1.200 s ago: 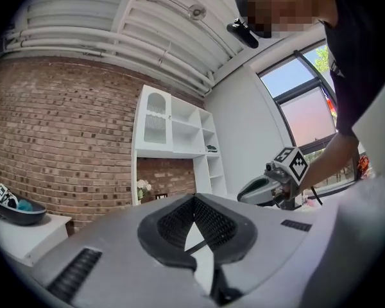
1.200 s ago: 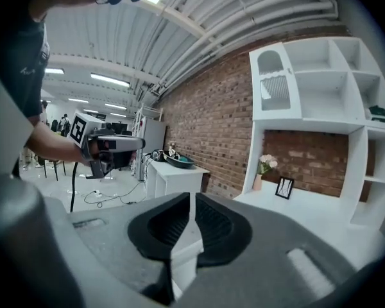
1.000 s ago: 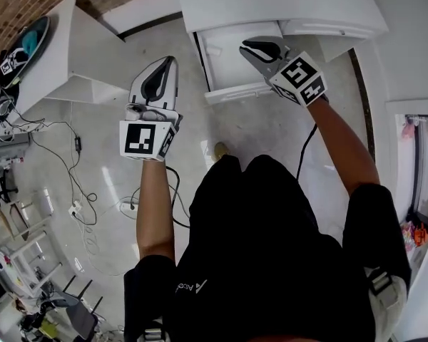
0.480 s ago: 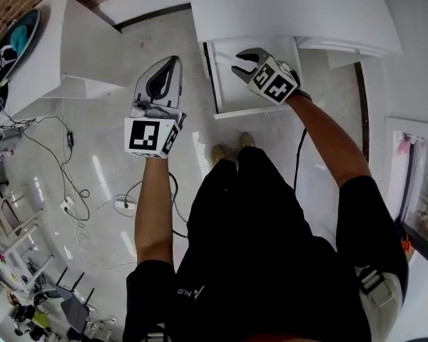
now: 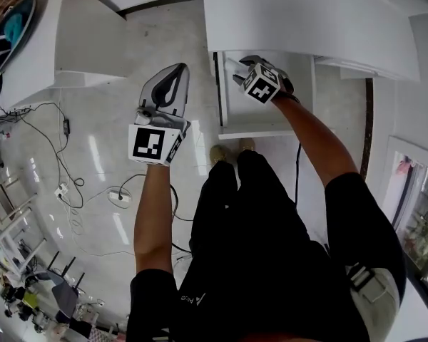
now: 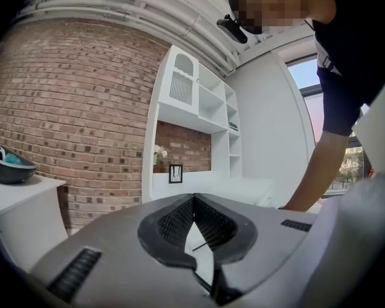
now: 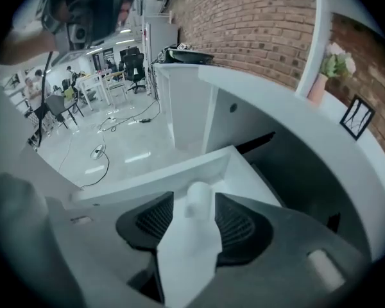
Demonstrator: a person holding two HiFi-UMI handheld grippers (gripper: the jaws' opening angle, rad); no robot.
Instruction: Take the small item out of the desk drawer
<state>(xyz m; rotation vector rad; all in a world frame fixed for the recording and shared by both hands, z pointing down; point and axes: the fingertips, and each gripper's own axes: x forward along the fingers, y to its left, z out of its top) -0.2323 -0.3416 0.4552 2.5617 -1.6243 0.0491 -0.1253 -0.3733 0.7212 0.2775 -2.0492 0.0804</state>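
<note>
The white desk drawer [image 5: 262, 128] stands pulled open under the white desk top [image 5: 307, 20]. My right gripper [image 5: 241, 70] reaches down into it. In the right gripper view a small white cylindrical item [image 7: 199, 205] lies on the drawer floor between the black pads of my right gripper [image 7: 194, 196]. Its jaws are opening, and the pads stand on either side of the item without pressing it. My left gripper [image 5: 179, 70] hangs over the floor to the left of the drawer. It is shut, its tips meet [image 6: 194, 199], and it holds nothing.
A second white counter [image 5: 78, 41] stands at the left with a dark bowl-like thing [image 6: 6, 169] on it. Cables and a power strip [image 5: 118, 197] lie on the glossy floor. The person's feet [image 5: 228, 150] are just in front of the drawer. A brick wall [image 6: 83, 108] stands behind.
My right gripper has gone further into the drawer and its jaws have spread wider. The view has shifted forward over the desk. The left gripper has stayed shut at about the same place.
</note>
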